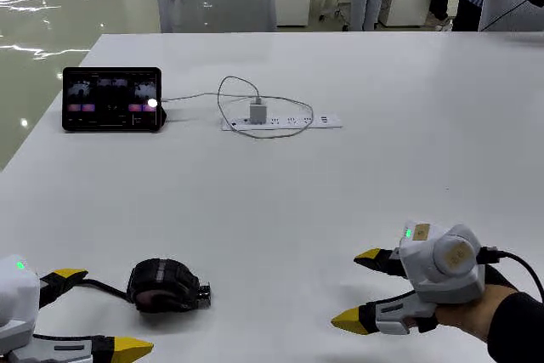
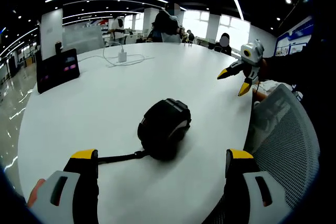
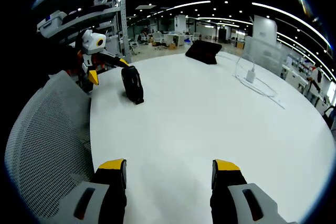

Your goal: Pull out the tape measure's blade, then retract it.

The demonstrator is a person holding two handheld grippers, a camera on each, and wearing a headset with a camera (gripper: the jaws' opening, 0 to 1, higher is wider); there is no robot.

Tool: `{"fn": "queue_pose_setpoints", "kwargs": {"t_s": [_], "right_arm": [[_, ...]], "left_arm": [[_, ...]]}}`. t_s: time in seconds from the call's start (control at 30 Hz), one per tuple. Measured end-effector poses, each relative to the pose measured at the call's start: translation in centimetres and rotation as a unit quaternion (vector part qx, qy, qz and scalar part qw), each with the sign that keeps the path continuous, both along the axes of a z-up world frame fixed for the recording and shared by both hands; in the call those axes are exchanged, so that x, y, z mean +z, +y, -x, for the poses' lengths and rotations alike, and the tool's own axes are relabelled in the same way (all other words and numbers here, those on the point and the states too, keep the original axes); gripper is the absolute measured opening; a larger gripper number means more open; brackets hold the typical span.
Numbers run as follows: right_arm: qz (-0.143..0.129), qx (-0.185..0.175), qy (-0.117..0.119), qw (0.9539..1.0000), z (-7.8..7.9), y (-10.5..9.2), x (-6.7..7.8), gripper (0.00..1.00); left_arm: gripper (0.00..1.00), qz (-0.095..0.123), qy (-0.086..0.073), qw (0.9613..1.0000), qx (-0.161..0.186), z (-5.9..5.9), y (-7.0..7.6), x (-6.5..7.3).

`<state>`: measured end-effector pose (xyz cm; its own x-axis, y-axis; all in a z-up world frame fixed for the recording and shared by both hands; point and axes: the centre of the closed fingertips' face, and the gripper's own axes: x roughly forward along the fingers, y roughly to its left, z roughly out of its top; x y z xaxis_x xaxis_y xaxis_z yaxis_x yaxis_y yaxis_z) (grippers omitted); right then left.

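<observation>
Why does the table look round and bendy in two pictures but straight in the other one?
Left gripper view: the fisheye lens bends the table into a curve around the tape measure. Right gripper view: same bending, ceiling lights stretch into arcs. Head view: straight table edges, glare on the floor.

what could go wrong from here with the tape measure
The tape measure lies loose on the table. The open left gripper may catch only its strap, not the case. The open right gripper sits well aside; a pull before the case is clamped could drag it along.
</observation>
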<state>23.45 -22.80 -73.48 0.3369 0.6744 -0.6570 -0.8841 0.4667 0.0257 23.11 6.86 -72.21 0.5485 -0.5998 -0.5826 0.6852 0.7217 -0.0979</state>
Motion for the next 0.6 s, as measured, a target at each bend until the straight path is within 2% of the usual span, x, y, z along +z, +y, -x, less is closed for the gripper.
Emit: {"fn": "queue_pose_setpoints", "kwargs": {"t_s": [0.23,0.5,0.6], "right_arm": [[-0.008,-0.018,0.009,0.9998,0.4,-2.1,0.0,0.71],[-0.001,-0.024,0.001,0.9997,1.0,-4.3,-0.5,0.78],[0.004,-0.028,0.003,0.9996,1.2,-5.2,-0.8,0.79]], "left_arm": [[0.99,0.003,0.002,1.0,0.008,0.3,0.7,-0.2],[0.99,0.004,-0.005,0.9999,0.015,-0.1,1.4,0.6],[0.99,-0.002,-0.003,0.9999,0.015,-0.2,1.7,0.5]]}}
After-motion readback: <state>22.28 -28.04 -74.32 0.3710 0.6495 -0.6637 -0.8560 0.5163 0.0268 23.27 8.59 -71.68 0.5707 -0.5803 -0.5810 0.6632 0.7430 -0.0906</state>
